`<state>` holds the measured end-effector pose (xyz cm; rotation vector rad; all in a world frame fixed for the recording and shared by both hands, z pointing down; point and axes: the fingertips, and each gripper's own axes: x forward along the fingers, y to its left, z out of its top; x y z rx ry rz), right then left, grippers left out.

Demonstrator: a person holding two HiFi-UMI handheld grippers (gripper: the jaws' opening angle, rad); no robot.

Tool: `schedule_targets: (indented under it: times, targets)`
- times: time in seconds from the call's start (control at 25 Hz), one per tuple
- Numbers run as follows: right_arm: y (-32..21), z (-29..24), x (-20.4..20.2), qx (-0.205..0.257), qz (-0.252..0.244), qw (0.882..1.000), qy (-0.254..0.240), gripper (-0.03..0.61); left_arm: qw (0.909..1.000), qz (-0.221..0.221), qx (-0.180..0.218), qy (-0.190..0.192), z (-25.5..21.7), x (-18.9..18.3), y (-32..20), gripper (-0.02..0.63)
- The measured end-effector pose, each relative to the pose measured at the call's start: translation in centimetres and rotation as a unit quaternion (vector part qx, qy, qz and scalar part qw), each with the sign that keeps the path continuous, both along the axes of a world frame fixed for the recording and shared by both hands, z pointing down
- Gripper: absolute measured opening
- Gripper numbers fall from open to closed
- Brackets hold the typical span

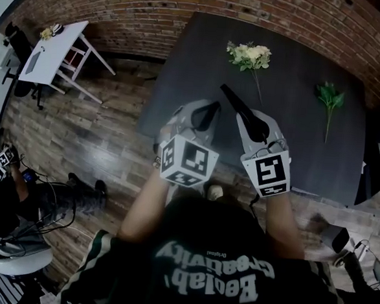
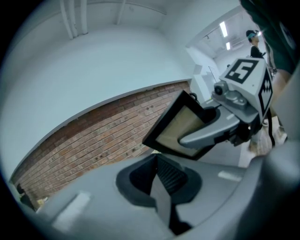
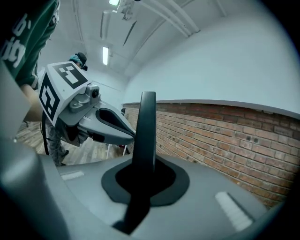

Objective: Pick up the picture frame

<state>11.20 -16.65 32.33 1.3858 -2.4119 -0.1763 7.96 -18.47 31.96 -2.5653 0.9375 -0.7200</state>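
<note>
Black picture frame (image 2: 174, 127) is clenched by one edge in the right gripper (image 2: 190, 137); left gripper (image 3: 123, 131) closed, empty. A swing could lever it loose.

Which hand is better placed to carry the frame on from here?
Right. The right tongs are shut on the frame by its edge, holding it up off the table. The left tongs are shut and empty beside it, so they would probably have to regrasp.
</note>
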Motion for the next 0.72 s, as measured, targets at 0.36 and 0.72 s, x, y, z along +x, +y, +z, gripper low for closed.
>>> schedule_targets:
  times: [0.36,0.72]
  targets:
    - [5.2,1.0,2.1,0.003,-0.005,1.0,-0.001,0.017,0.9999,0.007,0.007,-0.003,0.6,2.4,5.0,0.005]
    - [7.6,1.2,2.8,0.016,0.001,1.0,0.009,0.017,0.9997,0.018,0.016,0.0,0.3,2.9,7.0,0.005]
